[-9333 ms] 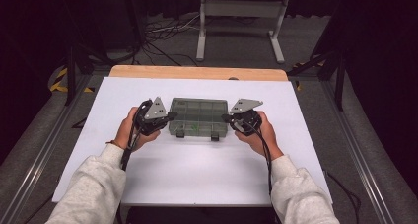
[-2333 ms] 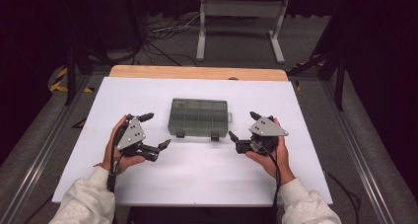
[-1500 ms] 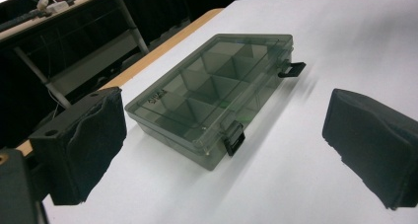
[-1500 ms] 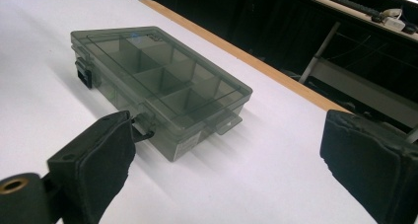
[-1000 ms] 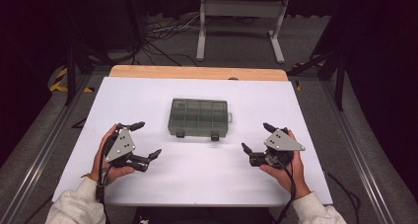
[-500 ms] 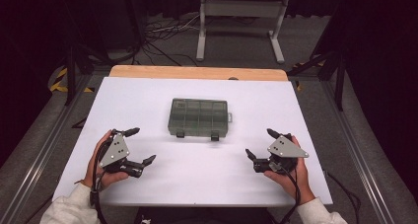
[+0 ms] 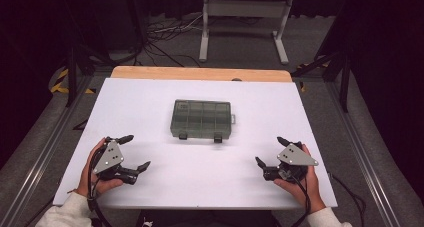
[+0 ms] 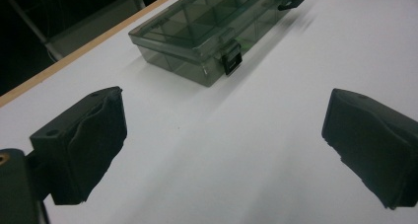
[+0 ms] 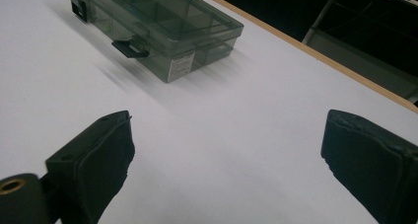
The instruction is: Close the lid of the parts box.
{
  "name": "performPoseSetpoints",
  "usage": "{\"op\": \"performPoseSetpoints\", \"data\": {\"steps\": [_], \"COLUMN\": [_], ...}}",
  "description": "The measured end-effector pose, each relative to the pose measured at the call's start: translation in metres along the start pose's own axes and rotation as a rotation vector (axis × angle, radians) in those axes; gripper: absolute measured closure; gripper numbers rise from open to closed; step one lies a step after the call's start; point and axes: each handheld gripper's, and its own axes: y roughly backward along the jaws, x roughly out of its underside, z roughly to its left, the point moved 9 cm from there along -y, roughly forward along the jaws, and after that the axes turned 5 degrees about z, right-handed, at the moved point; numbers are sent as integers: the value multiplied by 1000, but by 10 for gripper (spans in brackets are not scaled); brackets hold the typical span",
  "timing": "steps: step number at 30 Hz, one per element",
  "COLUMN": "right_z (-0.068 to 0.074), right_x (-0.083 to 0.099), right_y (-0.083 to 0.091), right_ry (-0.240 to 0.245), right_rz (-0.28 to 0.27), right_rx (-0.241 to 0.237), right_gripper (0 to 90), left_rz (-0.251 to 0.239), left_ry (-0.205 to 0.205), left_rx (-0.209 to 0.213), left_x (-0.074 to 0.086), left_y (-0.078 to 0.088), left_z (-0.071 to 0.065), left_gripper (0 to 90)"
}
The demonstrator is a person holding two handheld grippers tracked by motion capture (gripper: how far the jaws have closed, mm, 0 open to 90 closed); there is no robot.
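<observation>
A smoky see-through compartment box [image 7: 201,118] lies shut in the middle of the white table [image 7: 150,102], its two black latches at its near side. It shows ahead in the left gripper view [image 8: 212,29] and in the right gripper view [image 9: 157,29]. My left gripper [image 7: 135,152] rests at the near left of the table, open and holding nothing. At the near right my right gripper [image 7: 270,151] is open and holds nothing too. Both are well apart from the box, with bare table between their jaws.
A wooden strip [image 7: 200,74] runs along the table's far edge. Beyond it stand a white metal frame [image 7: 245,17] and loose cables on the floor. Metal rails [image 7: 45,152] flank the table on both sides.
Both hands have drawn back from the box toward the near edge, the left gripper going left and the right going right. The box has stayed put.
</observation>
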Motion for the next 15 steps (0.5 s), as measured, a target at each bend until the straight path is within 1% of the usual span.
{"op": "performPoseSetpoints", "data": {"steps": [1, 3, 6, 7, 9, 11, 12, 14, 15], "right_z": [0, 1, 4, 5, 6, 8, 8, 8, 8], "right_x": [2, 5, 9, 10, 11, 8, 7, 6, 5], "right_y": [1, 1, 3, 3, 3, 3, 3, 3, 3], "right_ry": [0, -2, -11, -20, -8, -9, -14, -13, -21], "right_rz": [5, 7, 21, 22, 25, 15, 10, 2, -2], "right_rx": [0, 1, -12, -21, -19, -27, -31, -30, -33], "right_gripper": [61, 60, 59, 58, 57, 59, 58, 58, 58], "left_rz": [-6, 6, 8, 4, -4, -19, -26, -31, -27], "left_ry": [13, 11, 22, 32, 42, 52, 50, 68, 69], "left_rx": [-4, -9, -20, -13, -24, -32, -38, -27, -25], "left_x": [1, 5, 10, 10, 11, 10, 10, 10, 10], "left_y": [0, 3, 6, 8, 11, 13, 15, 16, 15], "left_z": [0, 1, 3, 4, 6, 8, 9, 9, 9], "left_gripper": [42, 43, 43, 44, 46, 47, 47, 47, 47]}}
